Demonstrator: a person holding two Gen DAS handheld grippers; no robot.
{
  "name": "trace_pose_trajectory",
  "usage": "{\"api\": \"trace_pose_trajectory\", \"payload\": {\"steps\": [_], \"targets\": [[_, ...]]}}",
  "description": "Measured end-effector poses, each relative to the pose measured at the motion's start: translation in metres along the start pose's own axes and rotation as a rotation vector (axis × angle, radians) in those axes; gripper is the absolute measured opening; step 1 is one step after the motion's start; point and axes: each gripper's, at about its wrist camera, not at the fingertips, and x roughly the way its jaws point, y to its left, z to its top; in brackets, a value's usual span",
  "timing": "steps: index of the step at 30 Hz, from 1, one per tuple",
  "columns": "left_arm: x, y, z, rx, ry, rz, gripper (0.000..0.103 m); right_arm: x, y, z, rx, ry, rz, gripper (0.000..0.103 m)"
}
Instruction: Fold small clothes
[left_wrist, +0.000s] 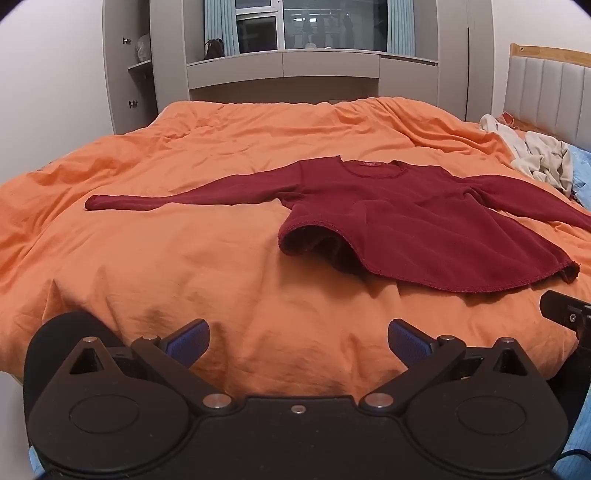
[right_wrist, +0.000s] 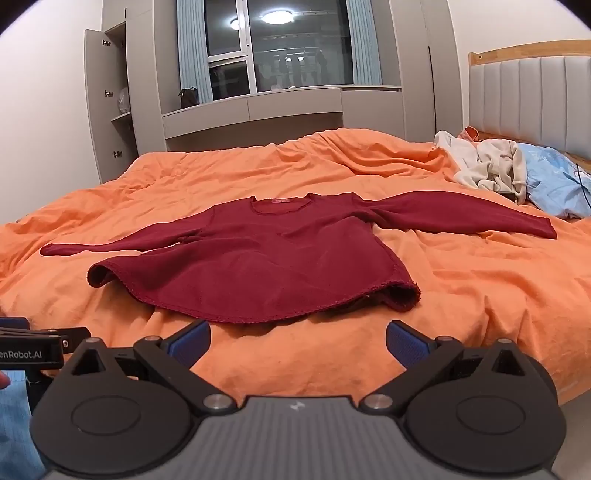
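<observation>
— Burgundy top lies flat mid-bed, sleeves stretched toward the side edges?
— Yes, hem toward both grippers; right gripper sits nearer than left gripper, jaws released, empty.

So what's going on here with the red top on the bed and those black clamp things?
A person is holding a two-finger gripper in each hand, about to fold clothes. A dark red long-sleeved top lies spread flat on the orange duvet, sleeves out to both sides, not yet folded. The left gripper and right gripper both hover open near the hem, touching nothing. A heap of pale clothes waits by the headboard.
</observation>
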Motion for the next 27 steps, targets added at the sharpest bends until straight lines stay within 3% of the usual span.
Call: {"api": "trace_pose_trajectory", "payload": {"steps": [27], "targets": [[-0.0032,0.0067,0.0013,-0.035,0.001,-0.003,0.103,-0.0016,0.0002,0.0012,-0.007,0.001,-0.019,0.103]]}}
